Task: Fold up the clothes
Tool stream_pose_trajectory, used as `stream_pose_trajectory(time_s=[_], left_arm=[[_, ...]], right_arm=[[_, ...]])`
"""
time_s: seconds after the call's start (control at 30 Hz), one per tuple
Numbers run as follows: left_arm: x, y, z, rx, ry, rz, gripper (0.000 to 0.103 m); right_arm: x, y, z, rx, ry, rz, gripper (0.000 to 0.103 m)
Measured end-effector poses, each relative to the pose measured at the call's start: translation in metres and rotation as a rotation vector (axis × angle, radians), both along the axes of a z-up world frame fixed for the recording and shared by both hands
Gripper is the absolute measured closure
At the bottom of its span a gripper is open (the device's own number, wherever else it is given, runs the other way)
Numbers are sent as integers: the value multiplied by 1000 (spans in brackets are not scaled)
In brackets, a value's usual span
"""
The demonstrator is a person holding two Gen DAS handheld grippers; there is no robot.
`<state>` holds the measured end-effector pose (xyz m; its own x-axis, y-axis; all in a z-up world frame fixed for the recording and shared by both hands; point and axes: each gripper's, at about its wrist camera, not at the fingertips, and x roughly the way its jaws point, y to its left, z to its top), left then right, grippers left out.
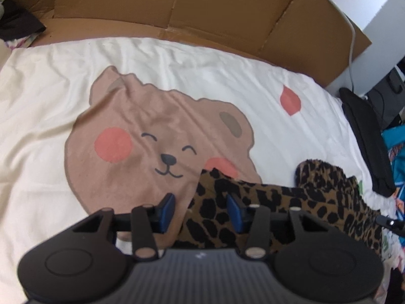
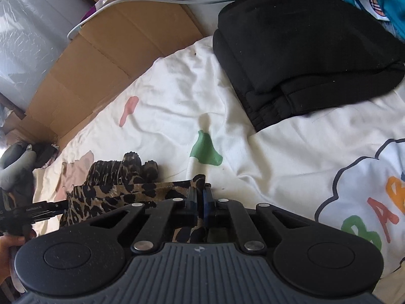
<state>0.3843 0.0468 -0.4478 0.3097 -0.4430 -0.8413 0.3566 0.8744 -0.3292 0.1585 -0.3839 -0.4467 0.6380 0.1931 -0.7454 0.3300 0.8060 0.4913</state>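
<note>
Cream bedcover with a bear print carries the leopard garment, over whose edge the left gripper hovers with jaws wide apart, probably seeking a hold, while the right gripper is clenched on one corner, likely to stretch it flat.

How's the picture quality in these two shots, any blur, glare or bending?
Left wrist view: fisheye bends the cardboard edge into a curve; the leopard-print garment and the open left tool look slightly soft. Right wrist view: bright daylight washes out the white bedsheet; the black folded clothes lose detail.
</note>
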Motion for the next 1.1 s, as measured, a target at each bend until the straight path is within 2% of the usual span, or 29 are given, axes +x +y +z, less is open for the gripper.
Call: stream_pose_trajectory(time_s=[0.23,0.43,0.47,0.57,0.73,0.9,1.07,1.1], left_arm=[[-1,0,-1,-22,-4,-28,73],[5,-7,-4,-34,-10,-48,75],[5,-7,-3,-42,-18,-52,85],[4,-7,4,-73,-54,-63,99],[2,1,17,-144,-96,-39,100],[3,-13,8,-83,-83,-94,98],[1,-20,-6,-25,-77,-110,78],[1,-21,-8,-22,-80,-115,77]], right_arm=[[0,0,-8,-11,17,-18,101],[2,2,-8,-13,23,-6,100],[2,2,-7,-14,19,-3,100],[1,3,-3,-30,14,-3,101],[-5,1,-3,-40,31,-34,101],[-3,6,-8,-53,55,-14,100],[-1,9,-8,-70,56,16,96],[-1,10,-9,-68,55,18,92]])
